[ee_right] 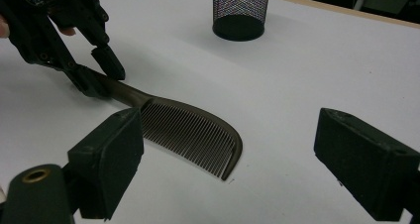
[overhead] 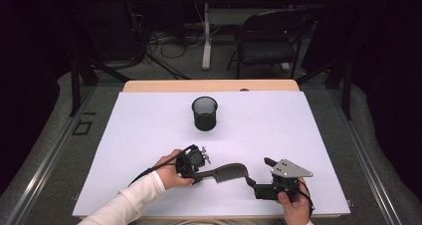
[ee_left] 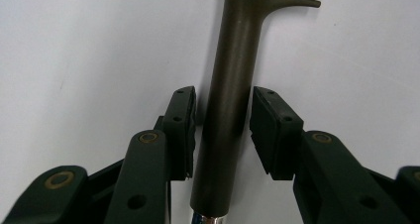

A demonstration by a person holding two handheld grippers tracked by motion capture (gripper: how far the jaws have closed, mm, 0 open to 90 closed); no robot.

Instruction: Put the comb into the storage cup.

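A dark brown comb [overhead: 229, 171] lies flat on the white table cover near the front edge. My left gripper [overhead: 200, 174] points at its handle [ee_left: 228, 85], which runs between the two pads with a thin gap on each side, so the jaws stand open around it. In the right gripper view the left gripper [ee_right: 101, 78] straddles the handle end while the comb [ee_right: 193, 130] rests on the table. My right gripper [overhead: 258, 171] sits to the right of the comb's toothed end, jaws wide open [ee_right: 228, 135] with nothing between them.
A black mesh cup [overhead: 205, 113] stands upright at the middle of the table, farther back [ee_right: 240, 11]. The white cover [overhead: 149, 125] spans the table. A dark chair [overhead: 268, 36] and cables sit on the floor beyond the far edge.
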